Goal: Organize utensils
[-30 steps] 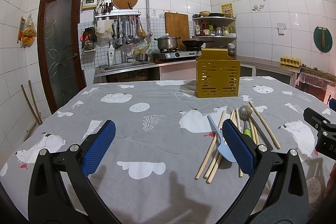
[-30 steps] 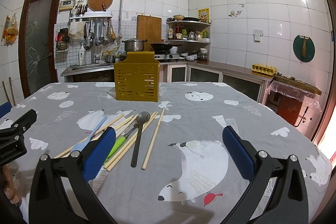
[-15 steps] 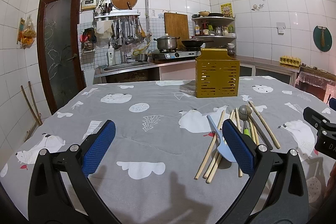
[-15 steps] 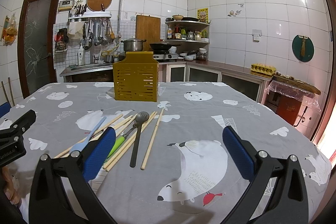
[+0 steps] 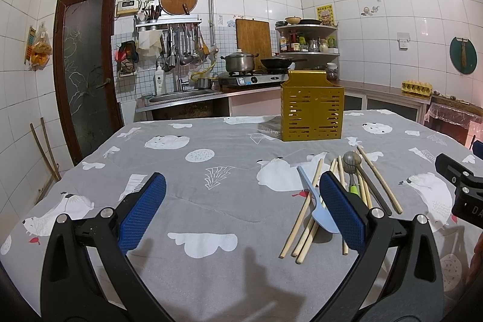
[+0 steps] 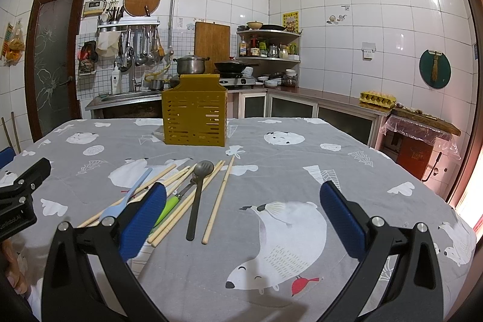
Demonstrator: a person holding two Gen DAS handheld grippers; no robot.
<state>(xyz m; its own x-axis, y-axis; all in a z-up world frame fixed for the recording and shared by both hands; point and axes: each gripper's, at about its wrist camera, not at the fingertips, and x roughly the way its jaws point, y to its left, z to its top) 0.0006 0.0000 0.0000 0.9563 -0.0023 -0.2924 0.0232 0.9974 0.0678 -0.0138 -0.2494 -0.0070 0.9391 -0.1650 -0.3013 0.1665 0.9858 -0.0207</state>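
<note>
A yellow slotted utensil holder (image 5: 312,113) stands upright on the table, also in the right wrist view (image 6: 194,116). In front of it lies a loose pile: several wooden chopsticks (image 6: 218,198), a dark grey spoon (image 6: 197,195), a light blue spoon (image 5: 317,208) and a green-handled utensil (image 6: 165,208). My left gripper (image 5: 241,212) is open and empty, left of the pile. My right gripper (image 6: 241,216) is open and empty, right of the pile, with its left finger (image 6: 143,219) over the pile's near end.
The table carries a grey cloth with polar bear prints (image 6: 286,231). Behind it are a sink counter (image 5: 181,98), a stove with a pot (image 5: 240,62) and a wok, a corner shelf and a brown door (image 5: 84,65).
</note>
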